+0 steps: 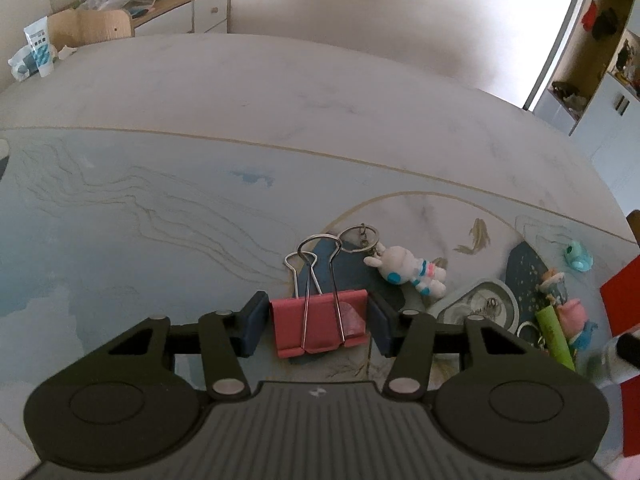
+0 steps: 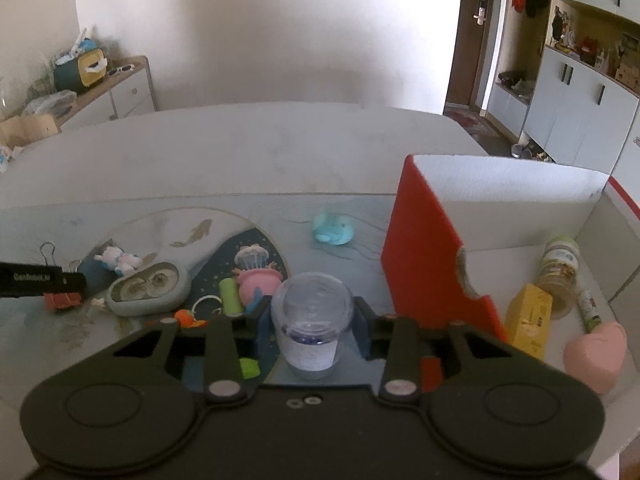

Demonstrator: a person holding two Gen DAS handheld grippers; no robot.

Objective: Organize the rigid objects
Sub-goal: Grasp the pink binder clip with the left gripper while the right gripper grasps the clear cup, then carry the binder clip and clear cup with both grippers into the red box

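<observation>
**Operator:** Left wrist view first; my left tongs (image 1: 319,322) sit at the lower middle of the frame, half open, with the red binder clip (image 1: 319,326) between the dark blue pads; the left pad (image 1: 256,322) looks right against the clip's side, the right pad (image 1: 380,322) just beside its other side; I cannot tell whether they press on it; the clip lies on the patterned mat (image 1: 120,220) that covers the counter, its wire handles pointing up the frame.

**Observer:** What lies near it?

**Operator:** A white rabbit keychain (image 1: 412,270) just right of the clip's handles; further right, a grey-green oval case (image 1: 478,304), a green tube (image 1: 554,332), a pink pig figure (image 1: 572,312); a teal toy (image 1: 578,256) at the right edge.

**Observer:** And the other hand?

**Operator:** Right wrist view; my right tongs (image 2: 312,326) stand partly open at the lower middle around a small clear plastic bottle (image 2: 310,320) standing upright; both pads look to be against its sides, though blur keeps me from being certain; to the right stands a red-walled box (image 2: 424,256) holding a yellow carton (image 2: 528,320), a jar (image 2: 560,272) and a pink heart-shaped thing (image 2: 596,352); a blue toy (image 2: 332,230) lies at centre, above the bottle.
</observation>
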